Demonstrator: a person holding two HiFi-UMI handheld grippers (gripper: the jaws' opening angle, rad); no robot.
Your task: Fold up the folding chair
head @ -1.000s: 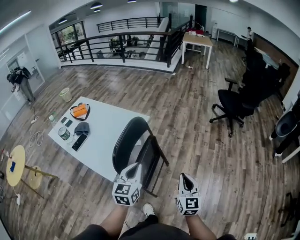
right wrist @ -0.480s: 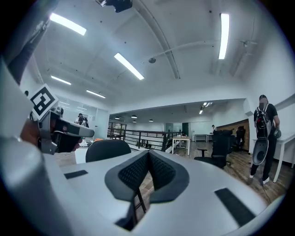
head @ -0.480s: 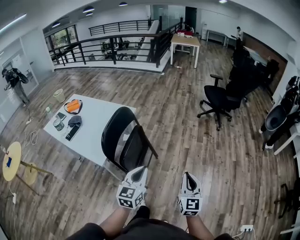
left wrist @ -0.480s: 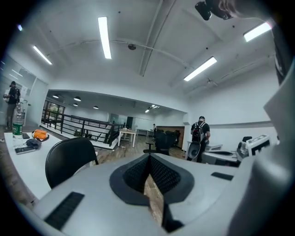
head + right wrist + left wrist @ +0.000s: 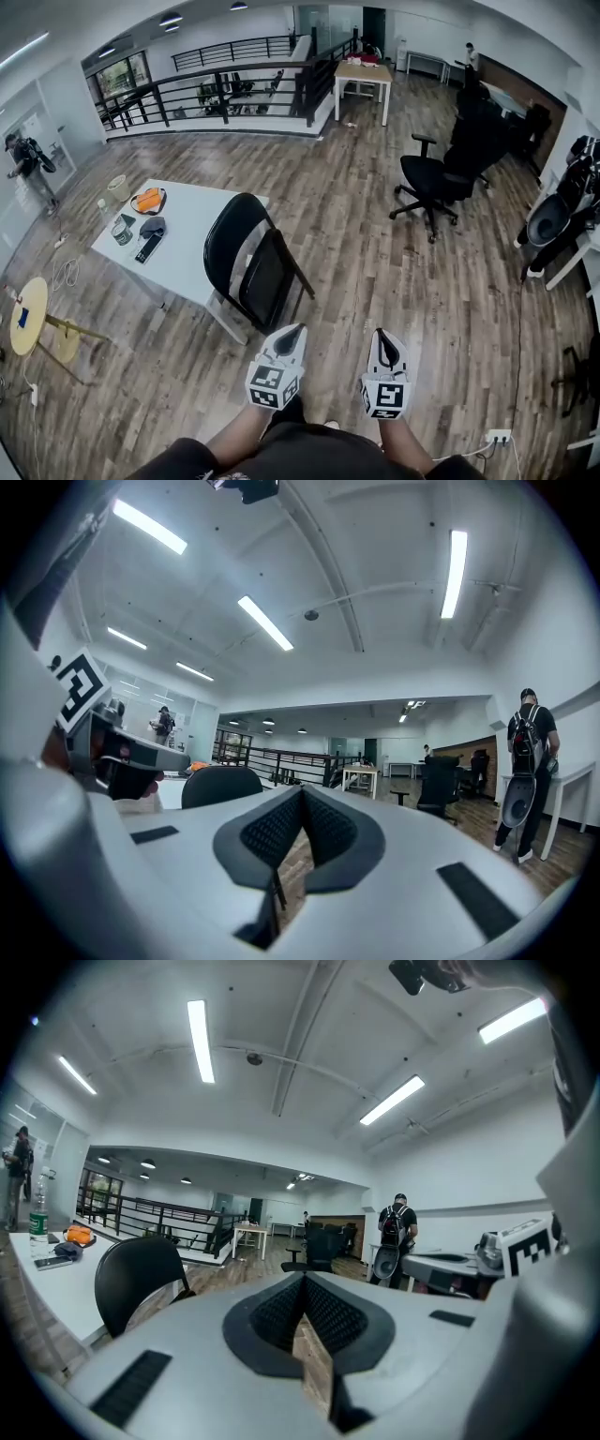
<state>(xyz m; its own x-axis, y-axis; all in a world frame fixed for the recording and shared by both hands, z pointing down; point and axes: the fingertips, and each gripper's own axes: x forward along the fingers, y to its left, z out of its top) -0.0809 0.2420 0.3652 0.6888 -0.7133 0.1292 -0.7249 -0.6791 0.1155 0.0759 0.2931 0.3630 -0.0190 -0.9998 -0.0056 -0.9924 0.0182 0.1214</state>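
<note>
Closest to me, both grippers hang short of the folding chair (image 5: 246, 267), side by side over the wooden floor (image 5: 356, 272) and touching nothing. The left gripper (image 5: 293, 330) has its jaws pressed together with nothing between them. The right gripper (image 5: 382, 336) is the same, jaws together and empty. The black folding chair stands just beyond the left gripper's tip, apart from it, with its rounded backrest upright and its seat tilted steeply up close to the backrest. Its far left side stands against the edge of a white table (image 5: 192, 258), which carries an orange object (image 5: 147, 200) and a few small dark items at the end farthest from the chair. Well beyond the chair to the right stands a black office chair (image 5: 427, 183). Behind the folding chair a black railing (image 5: 216, 89) crosses the room, and a wooden table (image 5: 364, 73) stands farther back.
</note>
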